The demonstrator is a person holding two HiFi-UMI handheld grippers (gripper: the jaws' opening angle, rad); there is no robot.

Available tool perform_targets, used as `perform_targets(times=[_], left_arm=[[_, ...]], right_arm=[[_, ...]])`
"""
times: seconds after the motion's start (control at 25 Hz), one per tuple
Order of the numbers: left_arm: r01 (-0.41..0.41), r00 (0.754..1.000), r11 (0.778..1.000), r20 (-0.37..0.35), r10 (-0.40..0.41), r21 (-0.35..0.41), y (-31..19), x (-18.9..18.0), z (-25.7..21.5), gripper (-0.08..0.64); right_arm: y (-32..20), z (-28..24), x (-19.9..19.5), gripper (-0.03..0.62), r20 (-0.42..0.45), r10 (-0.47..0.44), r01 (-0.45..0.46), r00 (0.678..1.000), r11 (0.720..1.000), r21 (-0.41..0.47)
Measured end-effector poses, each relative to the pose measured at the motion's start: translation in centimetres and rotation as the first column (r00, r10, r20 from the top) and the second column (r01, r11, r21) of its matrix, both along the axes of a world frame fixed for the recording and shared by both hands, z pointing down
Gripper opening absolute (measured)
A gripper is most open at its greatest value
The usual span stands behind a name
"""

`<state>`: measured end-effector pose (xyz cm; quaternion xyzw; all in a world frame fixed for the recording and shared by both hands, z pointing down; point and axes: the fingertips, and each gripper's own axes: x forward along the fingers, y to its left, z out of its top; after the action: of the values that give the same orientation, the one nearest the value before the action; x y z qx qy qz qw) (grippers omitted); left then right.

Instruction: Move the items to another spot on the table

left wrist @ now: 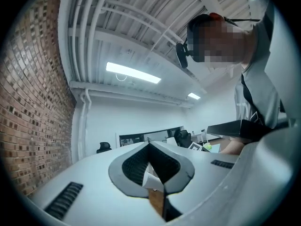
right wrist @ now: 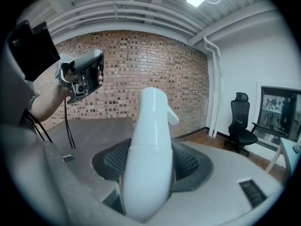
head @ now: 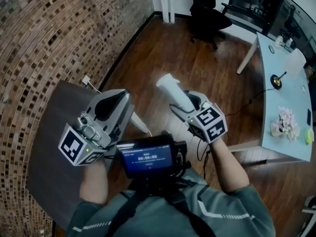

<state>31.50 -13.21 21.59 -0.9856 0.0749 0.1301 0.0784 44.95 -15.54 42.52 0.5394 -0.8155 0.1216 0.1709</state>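
My right gripper (head: 180, 105) (right wrist: 150, 161) is shut on a tall white bottle (head: 171, 89) (right wrist: 149, 140) with a small spout near its top. It holds the bottle in the air over the wooden floor, between the two tables. The bottle sticks out well past the jaws. Further left, my left gripper (head: 116, 100) (left wrist: 149, 147) is raised and tilted upward, and its jaw tips meet with nothing held. In the right gripper view the left gripper (right wrist: 82, 79) shows against the brick wall.
A dark grey table (head: 52, 142) stands at the left by the brick wall. A pale table (head: 284, 63) at the right carries a flower bunch (head: 285, 122) and a black stand (head: 276, 80). A black office chair (head: 207, 11) stands beyond. A phone (head: 148, 158) hangs at the person's chest.
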Motion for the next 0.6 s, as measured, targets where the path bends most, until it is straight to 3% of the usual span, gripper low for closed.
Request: perform_targets(times=[0.32, 0.44, 0.6], left_arm=[[0.069, 0.998, 0.997, 0.008, -0.069, -0.017, -13.7, 5.8, 0.0, -0.006], [0.097, 0.995, 0.995, 0.040, -0.096, -0.028, -18.9, 6.9, 0.6, -0.006], [0.141, 0.990, 0.990, 0.017, -0.140, -0.027, -24.2, 8.0, 0.4, -0.006]], right_arm=[[-13.3, 0.4, 4.8, 0.275, 0.028, -0.068, 0.069, 0.997, 0.997, -0.019], [-18.6, 0.0, 5.4, 0.275, 0.027, -0.102, 0.103, 0.994, 0.994, -0.027], [-24.5, -1.0, 6.4, 0.275, 0.008, -0.140, 0.140, 0.990, 0.990, -0.013]])
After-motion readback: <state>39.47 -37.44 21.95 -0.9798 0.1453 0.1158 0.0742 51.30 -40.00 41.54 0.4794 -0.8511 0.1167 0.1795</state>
